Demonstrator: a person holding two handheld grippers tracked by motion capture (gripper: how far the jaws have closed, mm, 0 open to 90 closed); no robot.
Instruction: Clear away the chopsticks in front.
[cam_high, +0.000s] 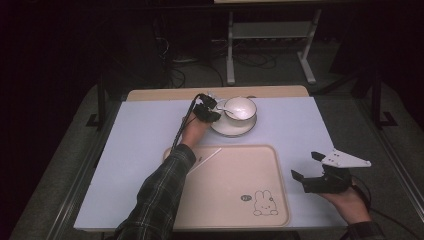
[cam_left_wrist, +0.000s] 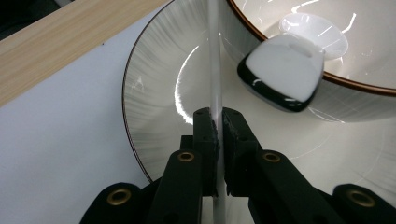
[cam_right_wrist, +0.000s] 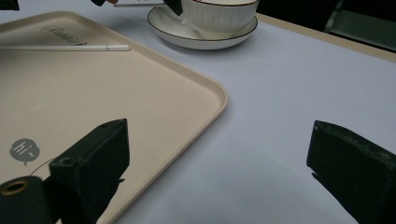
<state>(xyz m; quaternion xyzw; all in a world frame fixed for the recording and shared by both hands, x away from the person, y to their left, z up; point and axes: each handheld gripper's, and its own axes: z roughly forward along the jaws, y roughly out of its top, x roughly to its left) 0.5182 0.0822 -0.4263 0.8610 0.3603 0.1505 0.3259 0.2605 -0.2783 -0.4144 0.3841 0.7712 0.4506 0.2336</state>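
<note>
- The table (cam_high: 150, 130) had a pale cloth on it, and a person sat at its near side with a tool in each hand.
- A big cream tray (cam_high: 235, 175) with a bunny picture lay close to the person. One thin white stick (cam_high: 207, 159) lay on its far left part.
- A white saucer (cam_high: 227, 129) with a dark rim sat past the tray, and a white cup (cam_high: 241, 107) stood on it.
- The right gripper (cam_high: 310, 172) hung beside the right edge of the tray. Its jaws stood wide apart and held nothing.
- The left gripper (cam_high: 212, 107) was at the left side of the saucer, and its jaws were pressed tight on a thin clear straw (cam_left_wrist: 215, 70).
- The straw stood up over the saucer, just beside the cup.
- A small white spoon (cam_left_wrist: 285, 70) with a dark edge leaned on the cup rim.
- I think the job was about half done. The straw was picked up, but it was not set down on the tray yet, and I think that was left to do. The spoon, cup and saucer may have needed moving too.
</note>
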